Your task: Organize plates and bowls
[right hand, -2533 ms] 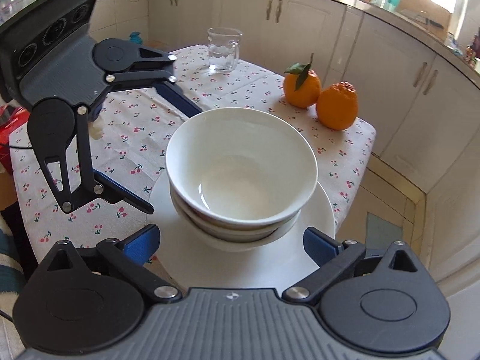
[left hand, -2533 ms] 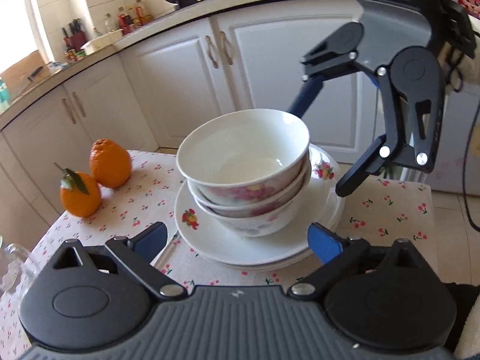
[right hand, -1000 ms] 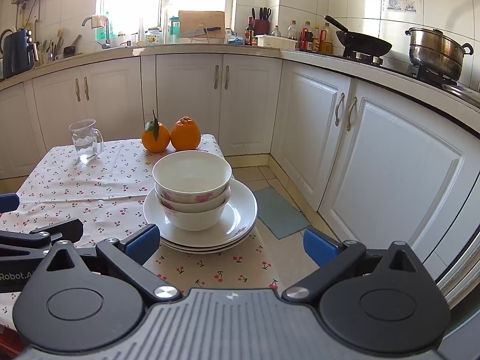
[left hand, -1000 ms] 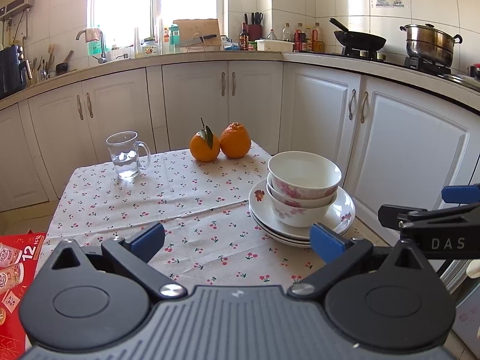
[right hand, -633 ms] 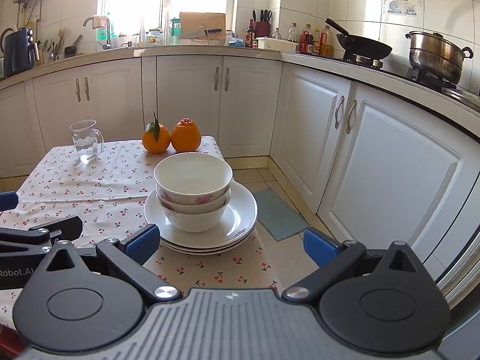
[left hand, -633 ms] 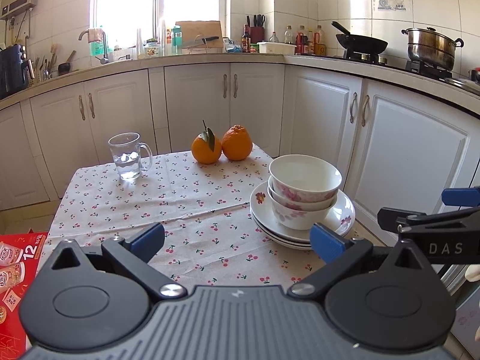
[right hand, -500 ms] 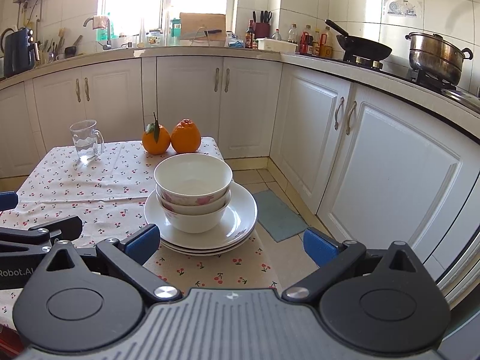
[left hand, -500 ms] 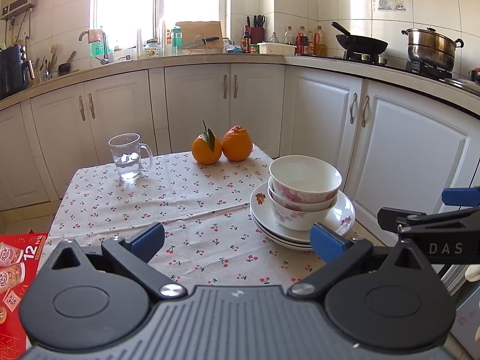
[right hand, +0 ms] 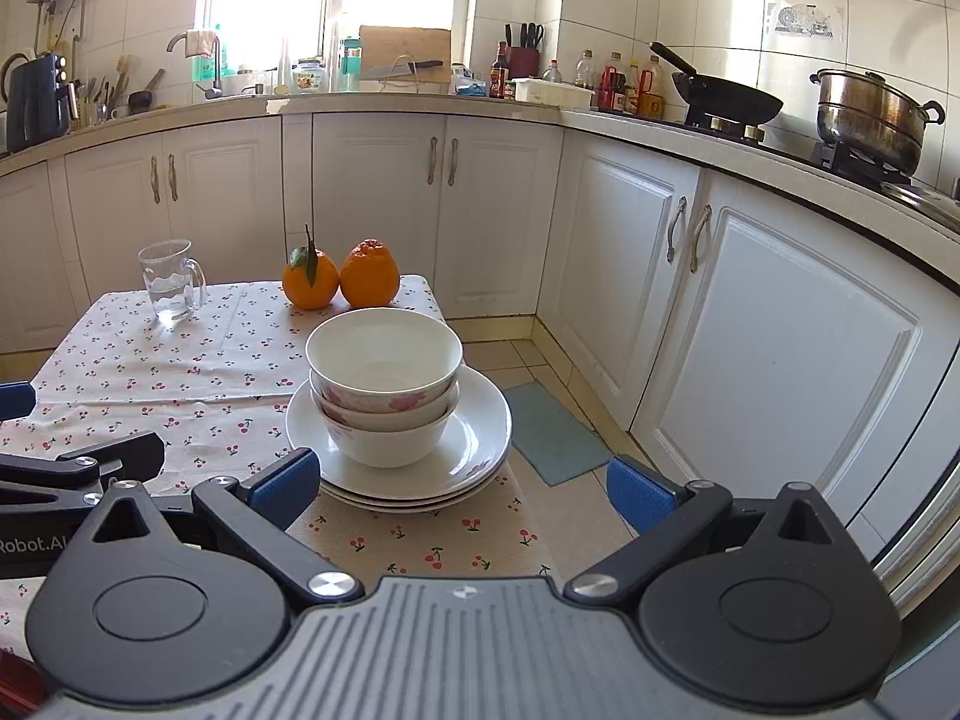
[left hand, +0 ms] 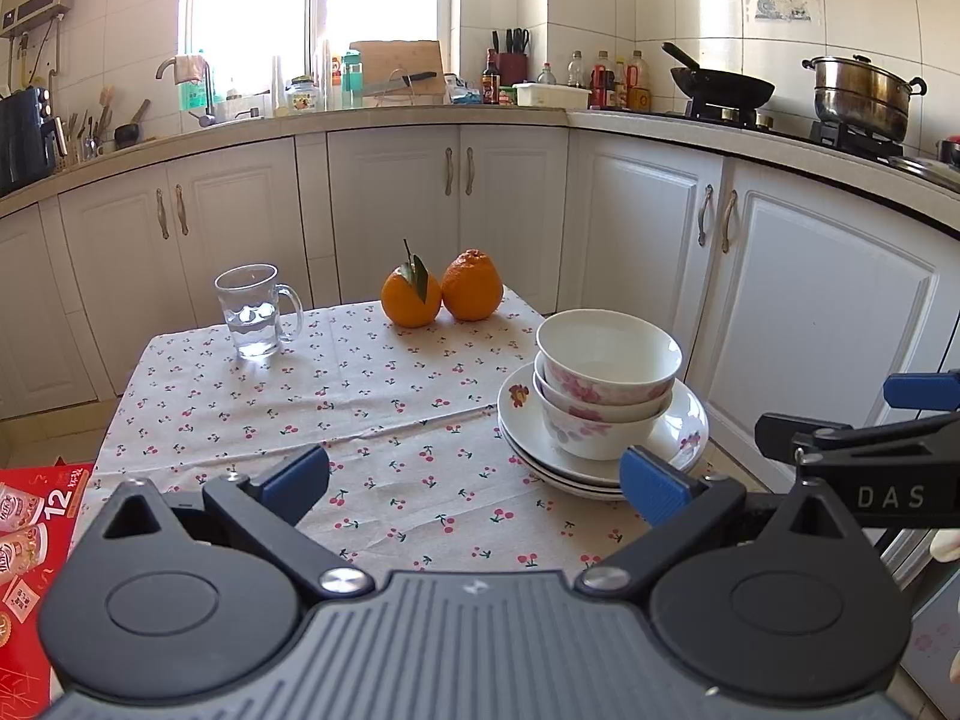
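Three white floral bowls sit nested on a stack of white plates at the table's right near corner. My left gripper hangs open and empty, pulled back from the table, with the stack ahead to its right. My right gripper is open and empty too, back from the stack, which lies ahead and slightly left. Part of the right gripper shows at the right edge of the left wrist view; part of the left gripper shows at the left edge of the right wrist view.
A glass mug with water and two oranges stand at the table's far side on the cherry-print cloth. White cabinets run behind and to the right. A blue mat lies on the floor. A red box sits lower left.
Both grippers have pulled well back from the bowl stack since 2.5 s ago, when they flanked it closely. Over the last second the views hold nearly still.
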A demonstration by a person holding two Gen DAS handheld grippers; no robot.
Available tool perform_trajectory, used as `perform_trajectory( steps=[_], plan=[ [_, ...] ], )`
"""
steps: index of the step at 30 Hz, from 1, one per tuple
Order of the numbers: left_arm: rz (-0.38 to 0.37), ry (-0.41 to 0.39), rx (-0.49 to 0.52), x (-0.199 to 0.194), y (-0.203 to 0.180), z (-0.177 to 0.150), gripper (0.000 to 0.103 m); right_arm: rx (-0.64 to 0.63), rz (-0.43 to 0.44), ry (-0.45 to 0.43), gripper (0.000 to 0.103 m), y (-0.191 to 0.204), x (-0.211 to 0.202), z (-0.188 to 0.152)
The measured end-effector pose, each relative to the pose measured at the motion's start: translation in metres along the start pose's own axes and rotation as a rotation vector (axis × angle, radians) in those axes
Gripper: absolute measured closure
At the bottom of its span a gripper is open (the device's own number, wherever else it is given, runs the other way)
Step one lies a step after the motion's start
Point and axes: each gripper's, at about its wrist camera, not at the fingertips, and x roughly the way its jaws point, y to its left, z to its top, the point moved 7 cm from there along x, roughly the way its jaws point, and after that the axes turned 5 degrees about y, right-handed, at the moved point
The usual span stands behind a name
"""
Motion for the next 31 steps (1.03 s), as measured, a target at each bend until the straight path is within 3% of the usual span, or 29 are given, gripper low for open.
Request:
perform_trajectory(
  steps=[31],
  plan=[
    [-0.006, 0.0, 0.002, 0.0001, -0.0013, 0.0004, 0.001, -0.003, -0.004, -0.007, 0.0, -0.0014, -0.0007, 0.0001]
  ],
)
